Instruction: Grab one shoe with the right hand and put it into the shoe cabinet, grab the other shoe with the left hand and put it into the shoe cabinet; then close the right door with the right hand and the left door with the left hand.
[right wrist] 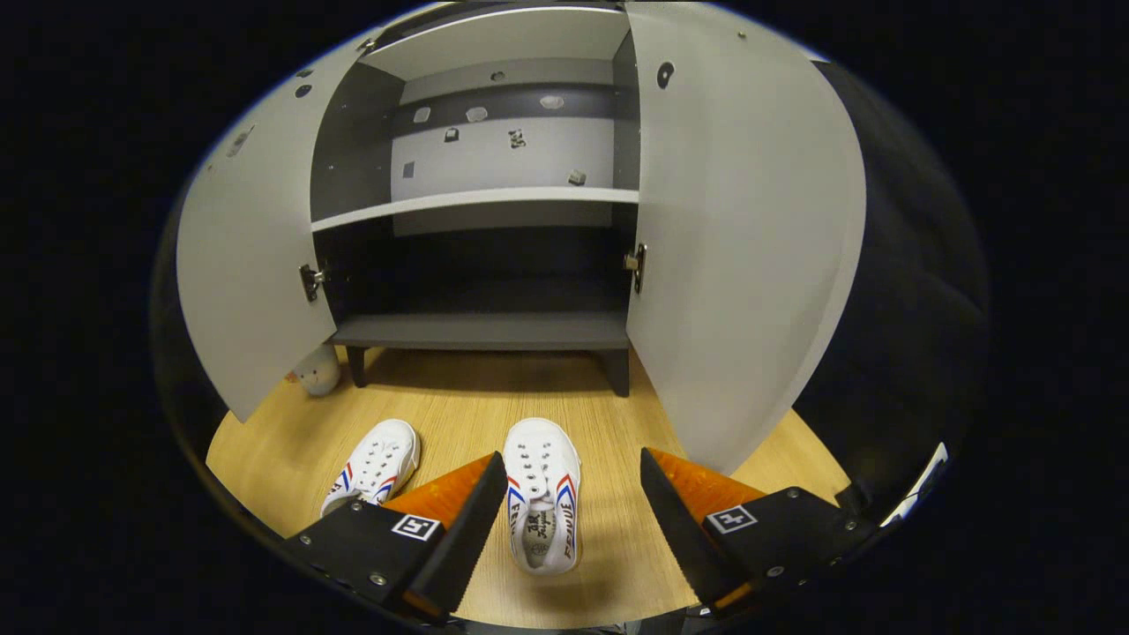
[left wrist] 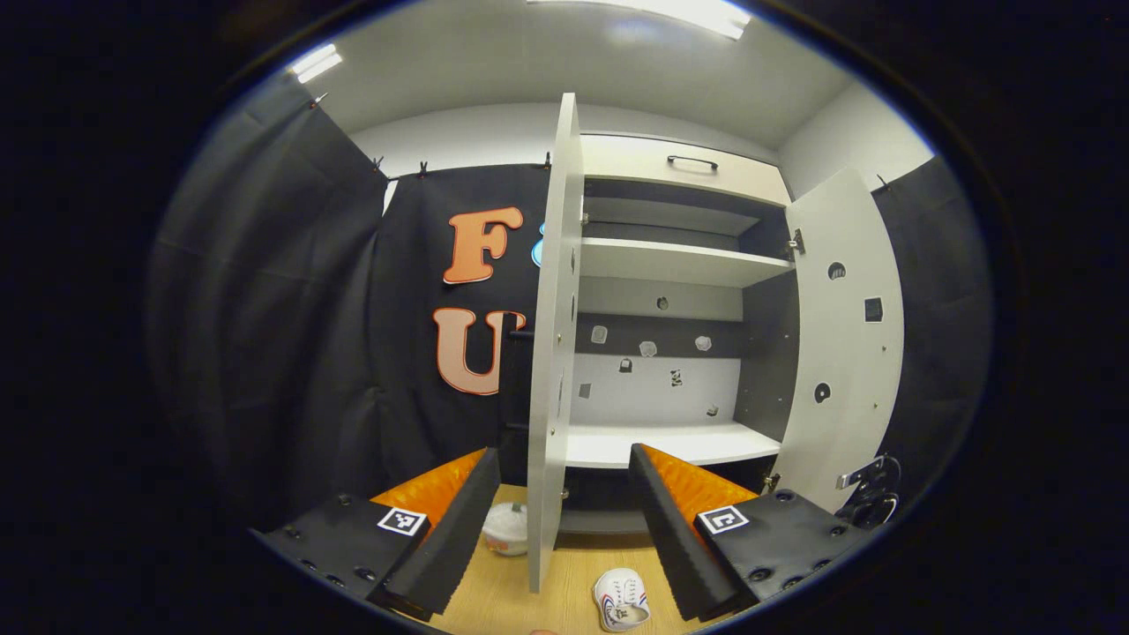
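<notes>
Task barely begun. Both shoes on floor (right wrist: 441,414) near open cabinet (right wrist: 481,331): right shoe (right wrist: 542,494), left shoe (right wrist: 375,463). Right gripper (right wrist: 571,516) spread, empty, above right shoe. Left gripper (left wrist: 564,520) spread, empty. Left door (right wrist: 251,265), right door (right wrist: 741,247) open.

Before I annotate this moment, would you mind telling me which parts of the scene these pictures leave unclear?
- Left gripper view: the left door stands edge-on and hides part of the round white object on the floor; what it is cannot be told.
- Left gripper view: one white shoe is cut off by the picture's edge.
- Right gripper view: the left shoe is partly behind the right gripper.
- Right gripper view: the bottom compartment is too dark to read.
</notes>
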Action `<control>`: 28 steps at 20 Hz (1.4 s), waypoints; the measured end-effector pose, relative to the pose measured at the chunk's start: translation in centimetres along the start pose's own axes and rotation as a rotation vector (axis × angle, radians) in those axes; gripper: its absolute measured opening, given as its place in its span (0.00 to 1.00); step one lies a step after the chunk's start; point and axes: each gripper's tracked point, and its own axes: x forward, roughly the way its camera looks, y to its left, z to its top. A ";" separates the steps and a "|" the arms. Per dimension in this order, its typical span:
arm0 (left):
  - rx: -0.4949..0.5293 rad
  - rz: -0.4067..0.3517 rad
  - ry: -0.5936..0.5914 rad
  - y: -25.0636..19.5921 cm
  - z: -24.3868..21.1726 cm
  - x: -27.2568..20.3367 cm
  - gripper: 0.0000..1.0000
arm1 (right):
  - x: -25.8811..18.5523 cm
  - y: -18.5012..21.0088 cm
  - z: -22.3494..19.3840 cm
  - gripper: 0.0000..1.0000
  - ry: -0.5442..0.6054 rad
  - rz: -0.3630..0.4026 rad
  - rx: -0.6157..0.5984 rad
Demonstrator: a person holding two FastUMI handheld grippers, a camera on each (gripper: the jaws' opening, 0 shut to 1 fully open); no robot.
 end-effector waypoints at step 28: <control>0.020 0.053 0.053 1.7 -2.6 1.0 0.94 | 8.3 0.1 -9.1 0.00 0.283 -0.021 0.025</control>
